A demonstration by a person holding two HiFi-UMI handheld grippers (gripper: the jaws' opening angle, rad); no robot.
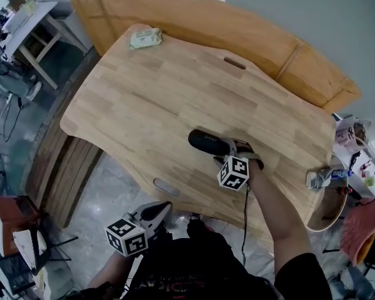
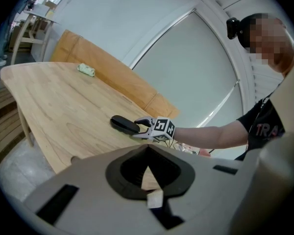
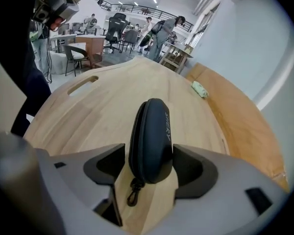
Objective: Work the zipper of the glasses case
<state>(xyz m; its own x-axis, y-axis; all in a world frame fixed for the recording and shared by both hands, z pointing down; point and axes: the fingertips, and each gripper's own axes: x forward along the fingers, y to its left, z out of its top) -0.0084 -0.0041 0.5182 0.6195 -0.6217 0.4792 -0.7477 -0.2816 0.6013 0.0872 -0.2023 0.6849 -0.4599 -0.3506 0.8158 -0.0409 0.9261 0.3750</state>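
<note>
Light wood desk, pale green packet near its far edge, big wooden board just beyond.

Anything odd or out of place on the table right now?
Nothing stands out. The glasses case lies intact on the table, looking closed, between the right hand-held gripper's open jaws; a small green packet sits near the far edge.
</note>
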